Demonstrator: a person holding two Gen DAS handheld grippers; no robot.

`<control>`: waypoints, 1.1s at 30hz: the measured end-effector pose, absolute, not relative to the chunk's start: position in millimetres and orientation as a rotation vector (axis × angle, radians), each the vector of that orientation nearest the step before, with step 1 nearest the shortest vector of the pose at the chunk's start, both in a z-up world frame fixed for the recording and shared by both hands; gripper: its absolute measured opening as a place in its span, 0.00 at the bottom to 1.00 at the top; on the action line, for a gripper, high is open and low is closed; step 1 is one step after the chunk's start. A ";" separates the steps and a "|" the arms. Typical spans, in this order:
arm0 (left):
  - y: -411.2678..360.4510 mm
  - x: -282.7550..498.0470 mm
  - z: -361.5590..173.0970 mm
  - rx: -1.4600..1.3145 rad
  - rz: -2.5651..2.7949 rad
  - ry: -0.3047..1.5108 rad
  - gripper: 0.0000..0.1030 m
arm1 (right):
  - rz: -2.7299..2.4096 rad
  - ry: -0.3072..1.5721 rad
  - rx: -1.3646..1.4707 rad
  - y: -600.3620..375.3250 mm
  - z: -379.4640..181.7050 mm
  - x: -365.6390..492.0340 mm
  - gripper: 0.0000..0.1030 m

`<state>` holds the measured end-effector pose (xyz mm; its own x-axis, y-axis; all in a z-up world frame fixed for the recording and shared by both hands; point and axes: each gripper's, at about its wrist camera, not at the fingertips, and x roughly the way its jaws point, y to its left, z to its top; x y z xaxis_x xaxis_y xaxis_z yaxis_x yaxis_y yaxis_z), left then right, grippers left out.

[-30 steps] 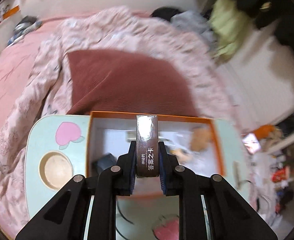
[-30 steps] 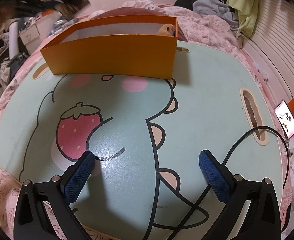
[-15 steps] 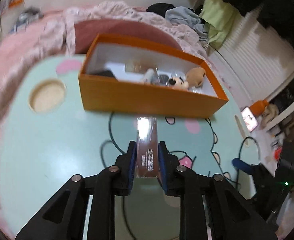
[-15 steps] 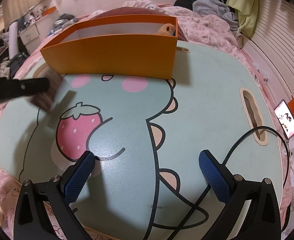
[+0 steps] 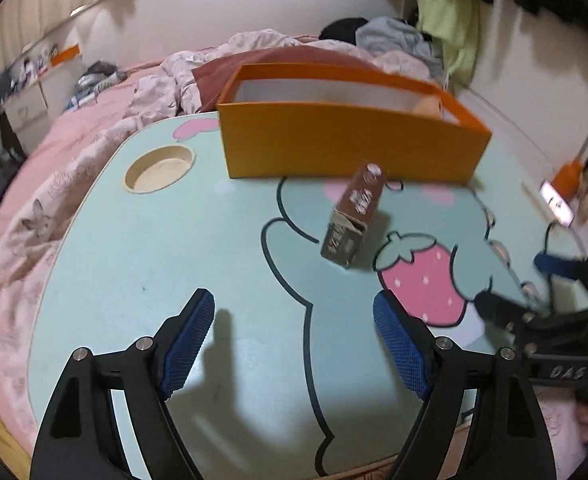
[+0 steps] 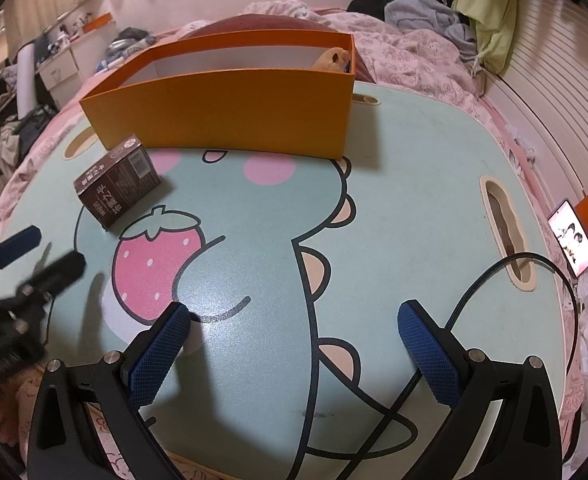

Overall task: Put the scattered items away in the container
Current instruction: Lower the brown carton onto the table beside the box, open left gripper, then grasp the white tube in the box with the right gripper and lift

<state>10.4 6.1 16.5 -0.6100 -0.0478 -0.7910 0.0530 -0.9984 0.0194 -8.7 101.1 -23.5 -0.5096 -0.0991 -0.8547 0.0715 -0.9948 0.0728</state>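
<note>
A small brown box (image 5: 353, 214) with Chinese print lies on the mint cartoon table (image 5: 173, 248), just in front of the orange container (image 5: 346, 148). It also shows in the right wrist view (image 6: 115, 181), left of the orange container (image 6: 229, 108). A tan plush toy (image 6: 330, 58) sits inside the container at its right end. My left gripper (image 5: 294, 336) is open and empty, pulled back from the brown box. My right gripper (image 6: 291, 352) is open and empty above the table's front part.
A round cup recess (image 5: 159, 168) is at the table's left. A black cable (image 6: 474, 288) runs across the table's right front through a slot (image 6: 502, 232). A phone (image 6: 572, 238) lies off the right edge. Pink bedding (image 5: 45, 168) surrounds the table.
My left gripper moved back from over the container, set the brown box down on the table and opened. The right gripper has not moved.
</note>
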 end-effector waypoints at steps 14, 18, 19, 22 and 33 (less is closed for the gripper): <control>-10.3 9.5 1.4 1.342 -2.735 0.068 1.00 | -2.476 -0.487 1.229 121.6 70.5 -63.2 0.43; -12.6 10.7 0.7 1.342 -2.739 0.067 1.00 | -2.326 -0.442 1.400 89.5 72.0 -140.1 0.34; -12.7 10.7 0.7 1.342 -2.739 0.067 1.00 | -2.291 -0.438 1.451 82.7 65.0 -158.0 0.33; -12.7 10.3 0.7 1.342 -2.741 0.068 1.00 | -2.201 -0.499 1.609 69.8 35.4 -203.7 0.31; -9.7 9.5 2.2 1.337 -2.743 0.071 1.00 | -2.237 -0.468 1.852 64.6 6.3 -234.3 0.33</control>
<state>9.5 -9.7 2.2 -0.6132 -0.0602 -0.7877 0.1006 -0.9949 -0.0023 -234.3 64.6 6.3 -0.1953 -0.3493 -0.9164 -0.0471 -0.9300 0.3645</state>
